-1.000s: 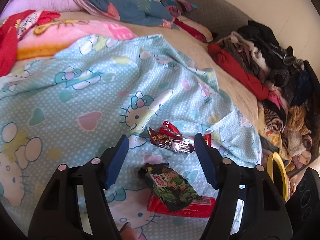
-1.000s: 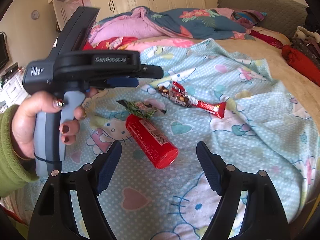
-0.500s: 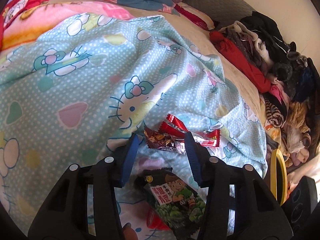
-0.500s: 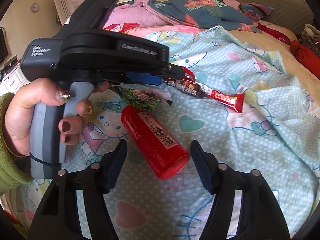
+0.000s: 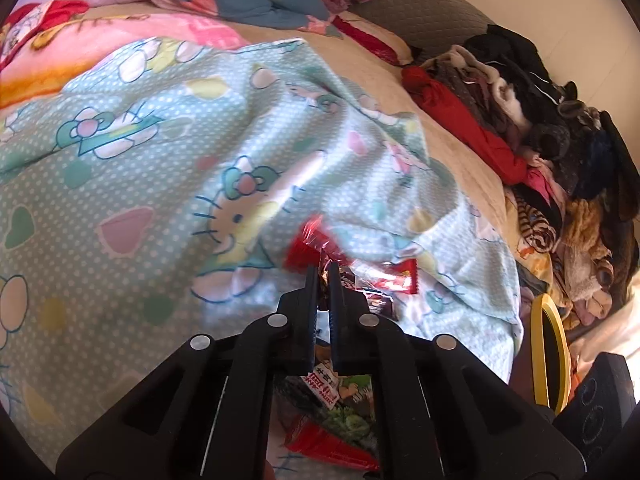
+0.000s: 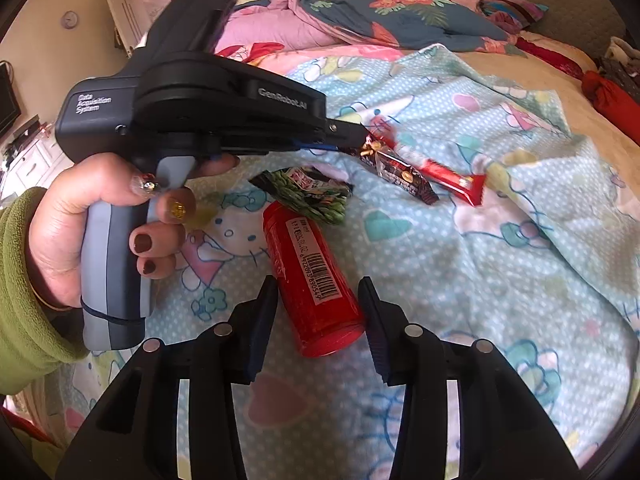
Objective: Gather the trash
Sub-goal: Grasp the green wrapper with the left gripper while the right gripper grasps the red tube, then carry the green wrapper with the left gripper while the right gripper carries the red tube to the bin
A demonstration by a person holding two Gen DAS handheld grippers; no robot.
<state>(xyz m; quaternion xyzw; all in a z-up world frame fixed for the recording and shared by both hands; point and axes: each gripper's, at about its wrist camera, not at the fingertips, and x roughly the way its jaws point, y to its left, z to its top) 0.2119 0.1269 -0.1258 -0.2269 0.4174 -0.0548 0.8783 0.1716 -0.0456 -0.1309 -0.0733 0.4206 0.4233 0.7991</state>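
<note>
Trash lies on a light blue cartoon-print sheet (image 6: 500,280). My left gripper (image 5: 324,270) is shut on a bunch of red and dark candy wrappers (image 5: 380,280); the right wrist view shows its tip (image 6: 352,136) pinching those wrappers (image 6: 404,168). A green snack bag (image 6: 312,192) lies just behind a red can (image 6: 312,272) that rests on its side. My right gripper (image 6: 318,292) straddles the near end of the can. Its jaws are closing, with the can between them and the pads just off its sides. Under the left gripper the snack bag (image 5: 344,404) and can (image 5: 328,448) are partly hidden.
A hand in a green sleeve (image 6: 24,280) holds the left gripper's handle. Quilts and pillows (image 6: 360,16) are heaped at the head of the bed. A clothes pile (image 5: 540,140) runs along the right side. A yellow-rimmed object (image 5: 548,352) and a black speaker (image 5: 596,400) stand beside the bed.
The left gripper moved forward over the snack bag and shut on the candy wrappers. The right gripper came down over the red can, its fingers narrowing around it.
</note>
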